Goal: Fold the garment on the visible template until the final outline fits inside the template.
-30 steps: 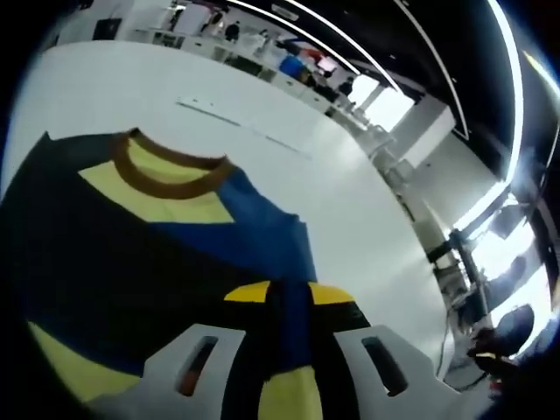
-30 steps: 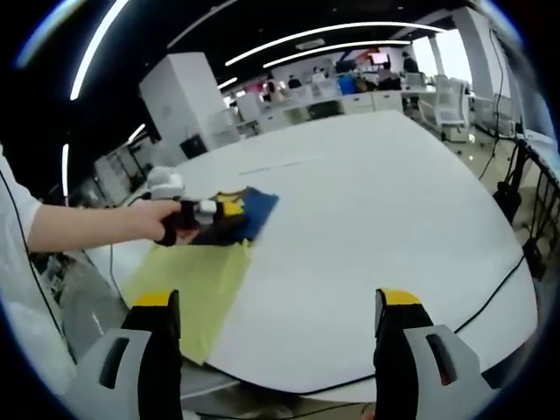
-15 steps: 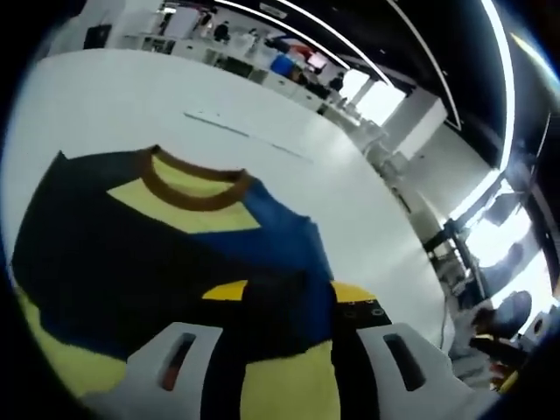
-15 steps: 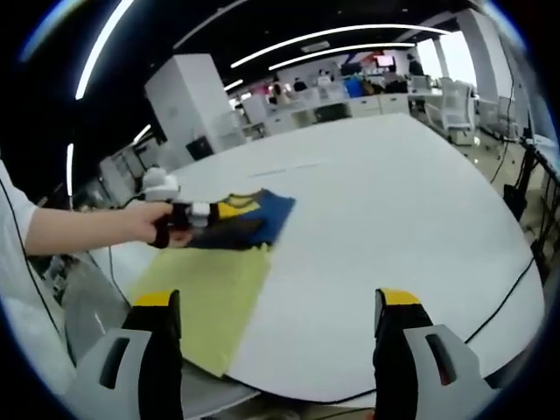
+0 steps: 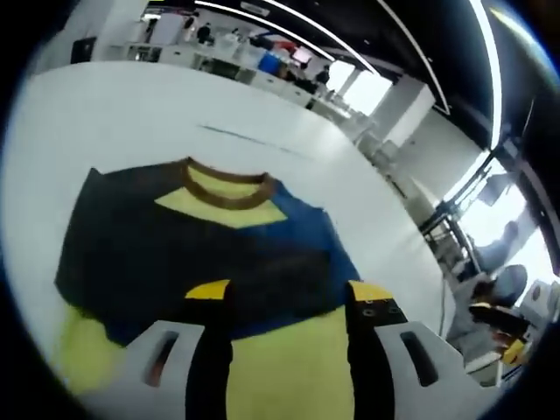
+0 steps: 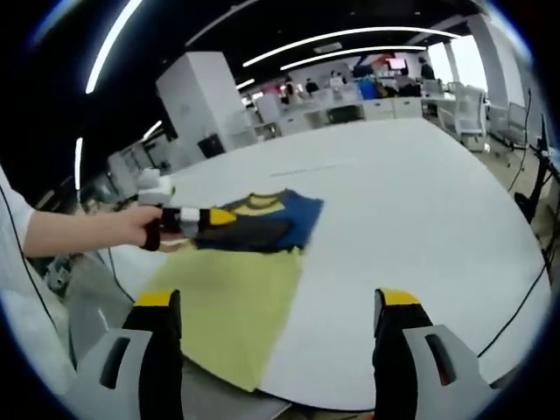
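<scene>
Garment (image 5: 210,254) on yellow template (image 6: 227,306) — just ahead of left claw (image 5: 284,306).

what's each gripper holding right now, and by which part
The right gripper is open and holds nothing. The left gripper sits at the garment's near edge; a grip cannot be told.

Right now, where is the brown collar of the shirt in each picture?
Left gripper view: the brown collar sits above centre, at the shirt's far edge.
Right gripper view: it is a small arc left of centre.
Shared landmark: the yellow template lies nearer the camera than the shirt.
</scene>
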